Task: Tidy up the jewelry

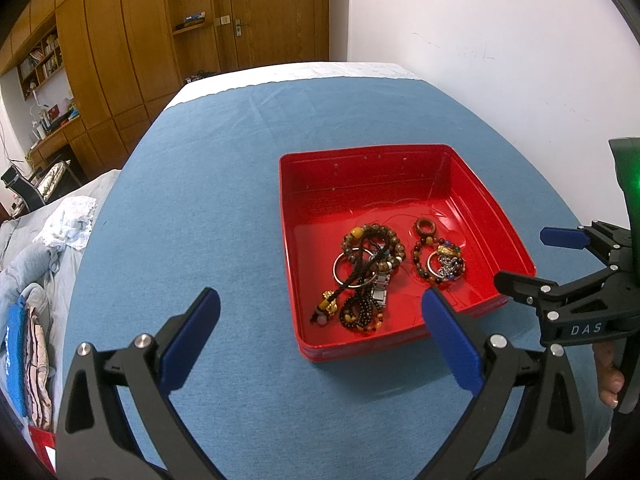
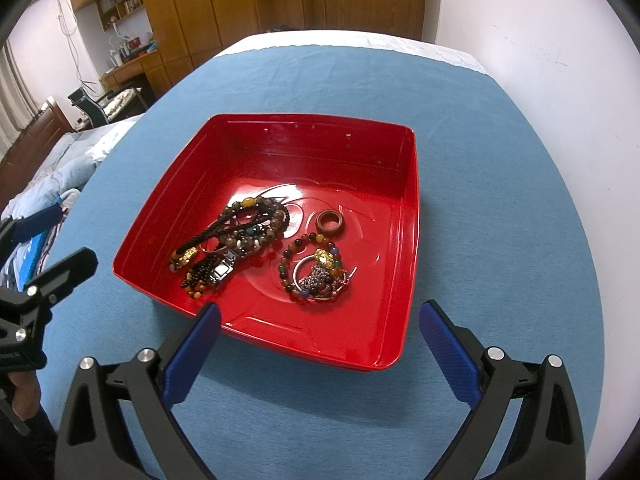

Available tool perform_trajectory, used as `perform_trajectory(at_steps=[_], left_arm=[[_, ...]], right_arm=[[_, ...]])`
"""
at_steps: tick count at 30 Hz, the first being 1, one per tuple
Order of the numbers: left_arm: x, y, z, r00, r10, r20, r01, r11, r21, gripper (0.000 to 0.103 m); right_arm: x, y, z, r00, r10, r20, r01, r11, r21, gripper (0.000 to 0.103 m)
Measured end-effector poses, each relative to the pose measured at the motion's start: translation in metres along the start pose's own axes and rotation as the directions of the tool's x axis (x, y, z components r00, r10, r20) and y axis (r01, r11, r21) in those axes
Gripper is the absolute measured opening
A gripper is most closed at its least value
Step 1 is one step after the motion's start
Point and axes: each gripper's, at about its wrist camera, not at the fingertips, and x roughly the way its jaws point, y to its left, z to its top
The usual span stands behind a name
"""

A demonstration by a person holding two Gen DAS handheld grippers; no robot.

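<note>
A red tin tray sits on the blue cloth. In it lie a tangle of brown bead bracelets, a dark cord and a silver watch, a wooden ring, and a coloured bead bracelet with silver rings and a gold charm. My left gripper is open and empty above the tray's near left corner. My right gripper is open and empty over the tray's near edge; it also shows in the left wrist view.
The blue cloth covers a bed beside a white wall. Crumpled bedding and a blue bag lie left. Wooden wardrobes, a door and a desk stand behind.
</note>
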Motion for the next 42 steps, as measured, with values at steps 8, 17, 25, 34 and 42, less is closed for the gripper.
perform_trajectory(at_steps=[8, 17, 25, 34, 42], left_arm=[[0.0003, -0.0001, 0.0004, 1.0, 0.0, -0.001, 0.0, 1.0, 0.0, 0.099], [-0.0008, 0.0001, 0.0006, 1.0, 0.0, 0.0, 0.0, 1.0, -0.001, 0.099], [-0.0005, 0.0, 0.0004, 1.0, 0.002, 0.0, -0.002, 1.0, 0.0, 0.099], [-0.0005, -0.0018, -0.0003, 1.0, 0.002, 0.0, -0.002, 1.0, 0.006, 0.099], [0.0004, -0.0041, -0.0001, 1.0, -0.005, -0.007, 0.005, 1.0, 0.009, 0.1]], right_arm=[[-0.0005, -0.0006, -0.0003, 1.0, -0.001, 0.0, 0.001, 1.0, 0.0, 0.099], [-0.0001, -0.0012, -0.0007, 1.0, -0.003, 0.0, 0.003, 1.0, 0.0, 0.099], [0.0001, -0.0013, -0.001, 1.0, -0.004, 0.0, 0.004, 1.0, 0.0, 0.099], [0.0, -0.0027, -0.0014, 1.0, -0.005, 0.0, 0.005, 1.0, 0.0, 0.099], [0.0, -0.0028, -0.0036, 1.0, -0.006, 0.002, 0.006, 1.0, -0.001, 0.099]])
